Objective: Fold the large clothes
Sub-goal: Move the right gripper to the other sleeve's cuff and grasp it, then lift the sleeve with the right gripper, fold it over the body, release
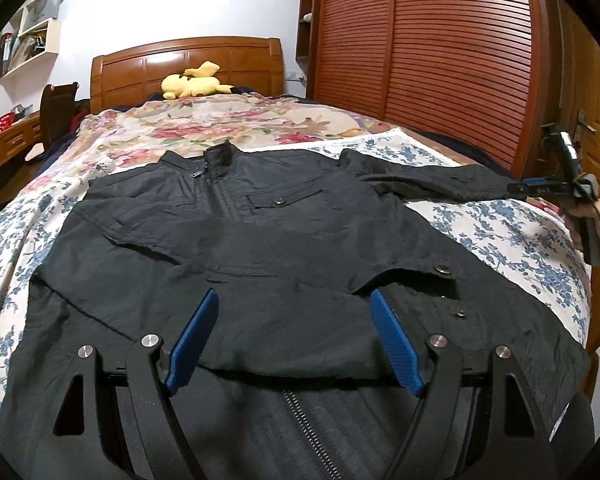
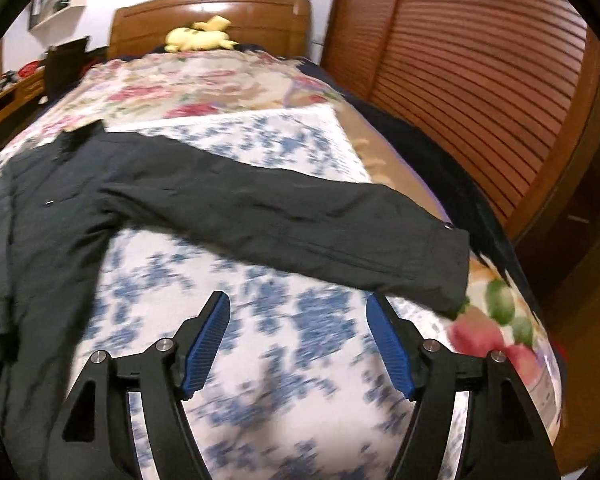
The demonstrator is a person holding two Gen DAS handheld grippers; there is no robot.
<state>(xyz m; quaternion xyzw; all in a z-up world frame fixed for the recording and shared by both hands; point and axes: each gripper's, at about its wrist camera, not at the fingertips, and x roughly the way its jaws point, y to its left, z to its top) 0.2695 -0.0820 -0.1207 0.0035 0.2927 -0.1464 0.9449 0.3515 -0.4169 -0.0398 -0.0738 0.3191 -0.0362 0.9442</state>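
On the bed (image 1: 500, 232), at centre: black jacket (image 1: 260, 208) spread front-up, collar toward twelve o'clock, one sleeve (image 2: 284, 220) stretched out toward three o'clock, the other folded across the chest. Over the hem, at six o'clock: left gripper (image 1: 294, 308), released, gripping nothing. Below the sleeve, over bare sheet: right gripper (image 2: 298, 312), released, empty. Beyond, at twelve o'clock: yellow plush (image 1: 194, 82). Likely trouble: sleeve cuff near the edge, apt to slide off; slippery fabric apt to bunch under a shallow pinch.
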